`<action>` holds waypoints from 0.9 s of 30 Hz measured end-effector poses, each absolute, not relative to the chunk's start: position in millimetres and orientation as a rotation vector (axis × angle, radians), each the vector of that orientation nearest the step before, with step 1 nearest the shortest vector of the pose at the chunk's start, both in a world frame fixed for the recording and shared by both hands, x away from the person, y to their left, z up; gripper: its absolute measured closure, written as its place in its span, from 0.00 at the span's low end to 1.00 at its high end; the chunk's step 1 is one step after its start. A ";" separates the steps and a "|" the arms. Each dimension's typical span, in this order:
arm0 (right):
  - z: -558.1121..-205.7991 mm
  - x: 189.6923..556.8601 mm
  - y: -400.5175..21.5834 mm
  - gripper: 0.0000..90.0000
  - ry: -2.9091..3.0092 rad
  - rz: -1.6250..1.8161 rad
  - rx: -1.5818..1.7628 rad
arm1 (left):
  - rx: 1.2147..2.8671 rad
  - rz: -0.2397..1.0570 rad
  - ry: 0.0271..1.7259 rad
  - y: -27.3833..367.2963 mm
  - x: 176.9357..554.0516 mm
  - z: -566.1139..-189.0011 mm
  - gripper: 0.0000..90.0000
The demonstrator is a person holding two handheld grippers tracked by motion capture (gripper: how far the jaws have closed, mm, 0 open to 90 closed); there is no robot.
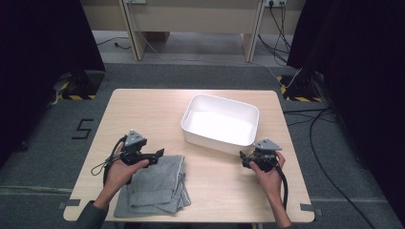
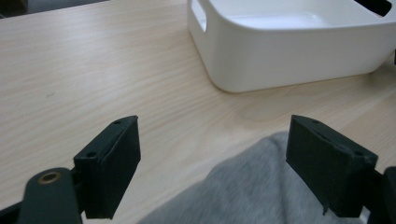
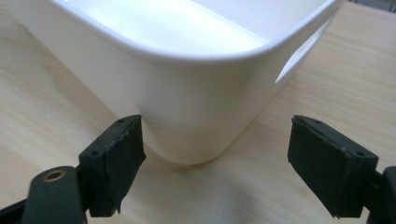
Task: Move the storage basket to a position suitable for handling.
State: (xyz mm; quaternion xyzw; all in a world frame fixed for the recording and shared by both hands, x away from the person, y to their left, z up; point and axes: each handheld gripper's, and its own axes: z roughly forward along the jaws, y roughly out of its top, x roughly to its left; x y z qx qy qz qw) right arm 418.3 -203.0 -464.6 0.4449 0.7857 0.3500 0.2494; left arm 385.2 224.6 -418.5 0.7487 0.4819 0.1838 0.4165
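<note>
A folded grey cloth [image 1: 155, 183] lies near the front left of the wooden table [image 1: 143, 109]. My left gripper [image 1: 160, 153] hovers over the cloth's far edge, open, with the grey cloth [image 2: 261, 186] low between its jaws and nothing held. A white plastic bin [image 1: 220, 123] stands empty at the table's middle right. My right gripper [image 1: 243, 157] is open just in front of the bin's near corner; that rounded corner of the bin [image 3: 196, 102] sits close between the jaws without being gripped.
The bin has cut-out handles [image 2: 198, 11] in its short walls. Bare tabletop [image 2: 93, 70] stretches left of the bin. Beyond the table are wooden furniture legs [image 1: 133, 33], cables [image 1: 325, 143] on the grey floor, and dark curtains at both sides.
</note>
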 end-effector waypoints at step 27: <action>-432.3 457.0 -200.1 0.37 2.068 1.033 1.346 | 1.819 0.399 1.334 155.6 480.8 -422.5 0.33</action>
